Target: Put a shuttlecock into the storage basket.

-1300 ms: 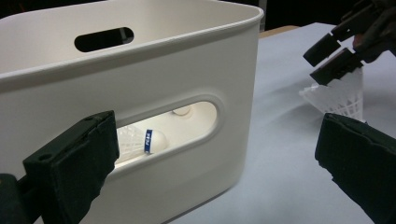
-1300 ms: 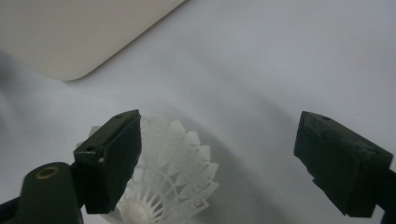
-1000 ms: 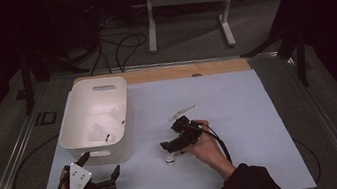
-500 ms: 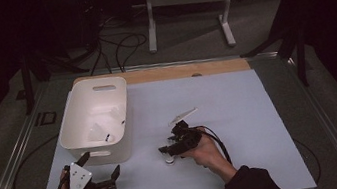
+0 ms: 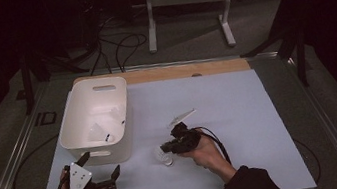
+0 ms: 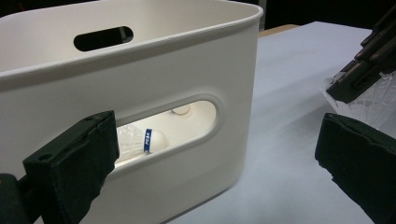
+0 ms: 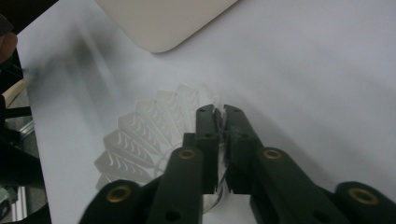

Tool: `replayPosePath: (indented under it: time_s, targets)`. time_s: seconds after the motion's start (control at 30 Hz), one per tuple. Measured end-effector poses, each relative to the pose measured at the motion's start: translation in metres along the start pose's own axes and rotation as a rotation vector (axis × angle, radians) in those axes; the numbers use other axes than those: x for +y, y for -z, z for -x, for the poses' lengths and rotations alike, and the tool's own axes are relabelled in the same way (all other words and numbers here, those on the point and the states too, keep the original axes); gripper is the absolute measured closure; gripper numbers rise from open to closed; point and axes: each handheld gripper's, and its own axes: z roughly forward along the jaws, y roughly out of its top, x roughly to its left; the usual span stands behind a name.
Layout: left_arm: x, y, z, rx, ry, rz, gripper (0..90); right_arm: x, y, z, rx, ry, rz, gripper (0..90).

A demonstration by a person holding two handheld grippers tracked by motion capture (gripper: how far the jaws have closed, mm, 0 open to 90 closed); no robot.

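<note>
The right gripper (image 7: 219,112) has just been closing, and its fingers now pinch the feather skirt of the white shuttlecock (image 5: 164,155) on the pale worktop (image 5: 238,104), ready for lifting toward the white plastic bin (image 5: 95,116); the left gripper's (image 5: 98,169) fingers stand spread.

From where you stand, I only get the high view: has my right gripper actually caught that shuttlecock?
Observer: Yes. In the right gripper view the right gripper is shut on the feather skirt of the shuttlecock, pinching its rim.
Operator: What's already in the bin?
Observer: Through the handle slot of the white bin, the left gripper view shows a shuttlecock with a blue band on its cork.
Operator: And my left gripper?
Observer: The left gripper is open, with nothing between the jaws, facing the bin's side.
</note>
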Motion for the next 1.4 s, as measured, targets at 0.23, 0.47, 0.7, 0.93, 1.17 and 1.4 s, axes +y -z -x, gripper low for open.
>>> replayPosePath:
  time_s: [0.23,0.47,0.7,0.93,1.17,1.4]
  targets:
    - [0.0000,-0.0001,0.0001,0.000,0.001,0.001,0.2,0.0005,0.0008,-0.0007,-0.011,0.015,0.007,89.5]
    - [0.0000,-0.0003,0.0003,0.000,0.001,0.000,0.2,0.0006,0.0014,-0.0004,-0.020,0.017,0.014,89.7]
    - [0.0000,-0.0003,0.0002,-0.001,0.001,0.000,0.2,0.0006,0.0011,-0.0005,-0.021,0.014,0.020,89.8]
    - [0.0000,-0.0003,0.0002,-0.001,0.000,0.000,0.2,0.0009,0.0019,-0.0012,-0.024,0.015,0.026,89.9]
    - [0.0000,-0.0001,0.0001,0.000,0.001,0.001,0.2,0.0011,0.0035,-0.0012,-0.027,0.010,0.037,89.9]
    - [0.0000,-0.0001,0.0000,0.000,0.001,0.001,0.2,0.0015,0.0047,-0.0019,-0.033,0.011,0.048,89.9]
